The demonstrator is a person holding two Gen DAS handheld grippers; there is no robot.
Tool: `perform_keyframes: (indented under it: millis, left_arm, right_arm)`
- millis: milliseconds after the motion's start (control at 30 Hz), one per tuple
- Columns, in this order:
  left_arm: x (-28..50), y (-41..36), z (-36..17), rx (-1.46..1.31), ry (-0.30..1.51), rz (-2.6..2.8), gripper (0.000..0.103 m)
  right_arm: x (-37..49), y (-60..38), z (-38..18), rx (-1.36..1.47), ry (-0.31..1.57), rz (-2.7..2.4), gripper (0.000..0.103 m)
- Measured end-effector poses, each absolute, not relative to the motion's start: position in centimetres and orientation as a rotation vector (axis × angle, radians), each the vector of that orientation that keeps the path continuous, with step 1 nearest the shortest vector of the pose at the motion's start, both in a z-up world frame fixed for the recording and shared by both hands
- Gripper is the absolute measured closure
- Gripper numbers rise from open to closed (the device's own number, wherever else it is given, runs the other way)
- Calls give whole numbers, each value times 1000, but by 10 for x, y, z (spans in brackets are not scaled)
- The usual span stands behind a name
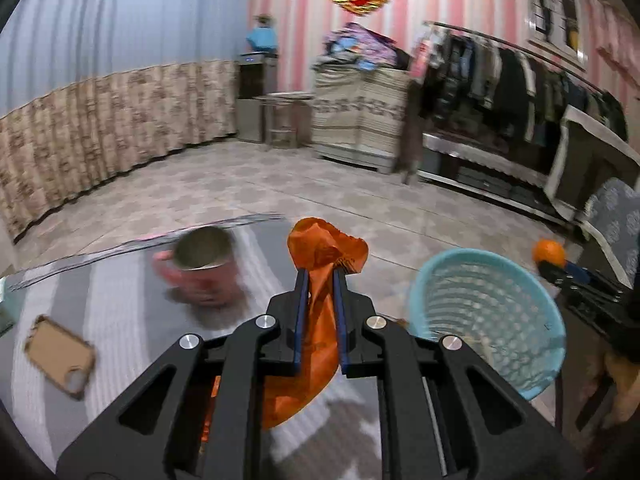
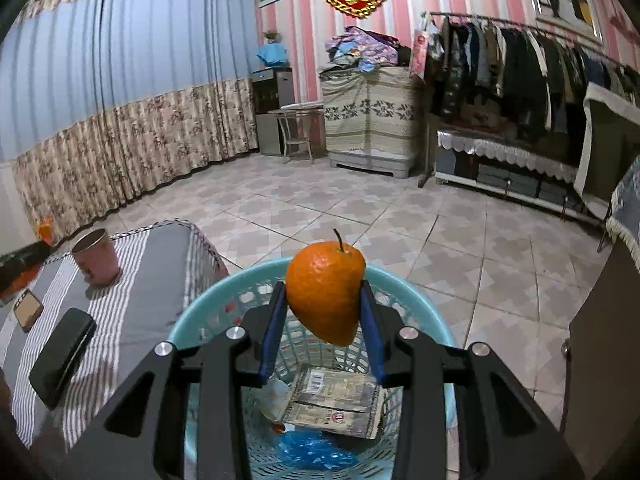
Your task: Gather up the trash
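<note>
Orange and crinkly, the wrapper (image 1: 320, 280) is sitting between the blue fingers of my left gripper (image 1: 320, 276). The jaws are squeezing in close on it, so I am holding it over the striped table (image 1: 120, 300), with the blue basket (image 1: 486, 320) just off to the right. I think the wrapper is very light and soft. It is bending and bunching up at the top, so I am pinching it around the middle where it is thickest.

My right gripper (image 2: 324, 300) is holding an orange (image 2: 325, 292) right above the basket (image 2: 200, 308). The jaws are pressing on both sides of the fruit. I think the orange is heavier, round and a bit slippery, so I am gripping it at its widest part. Too hard a squeeze could squash it.

Down in the basket a flat packet (image 2: 336, 404) and a blue bag (image 2: 312, 450) are already lying. A pink cup (image 2: 96, 258) and a phone (image 2: 27, 309) are sitting on the table.
</note>
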State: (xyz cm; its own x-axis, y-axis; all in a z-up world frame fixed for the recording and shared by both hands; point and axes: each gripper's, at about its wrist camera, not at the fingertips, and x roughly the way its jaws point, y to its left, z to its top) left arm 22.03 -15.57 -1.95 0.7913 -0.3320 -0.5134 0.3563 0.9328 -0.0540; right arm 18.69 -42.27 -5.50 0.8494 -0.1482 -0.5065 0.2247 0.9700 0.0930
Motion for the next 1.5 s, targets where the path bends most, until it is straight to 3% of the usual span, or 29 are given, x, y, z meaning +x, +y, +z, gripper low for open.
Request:
perform_keyframes:
  millis: [433, 633, 700, 900, 1067, 1167, 1200, 1233, 1267, 1500]
  left_arm:
    - [217, -297, -35, 118, 563, -573, 87]
    - [232, -314, -40, 123, 569, -574, 65]
    - [234, -310, -42, 116, 580, -558, 42]
    - [234, -276, -34, 149, 521, -419, 14]
    - [226, -237, -27, 158, 483, -322, 5]
    - [221, -217, -25, 148, 483, -295, 5]
    - [218, -212, -24, 152, 477, -285, 5]
    - [215, -206, -23, 157, 472, -276, 5]
    - [213, -200, -22, 157, 470, -272, 5]
    - [197, -165, -11, 110, 456, -250, 5]
  right_arm:
    - [174, -484, -75, 259, 505, -255, 67]
    - [174, -496, -83, 276, 512, -264, 67]
    - [176, -492, -83, 271, 510, -251, 67]
    - [184, -472, -88, 231, 532, -214, 67]
    - [197, -449, -95, 203, 570, -172, 65]
    - [204, -438, -101, 200, 587, -144, 60]
    - [207, -435, -101, 196, 592, -139, 54]
    - [207, -433, -101, 193, 590, -143, 38]
    - [206, -431, -101, 195, 583, -147, 31]
    - [201, -426, -103, 195, 572, -159, 7]
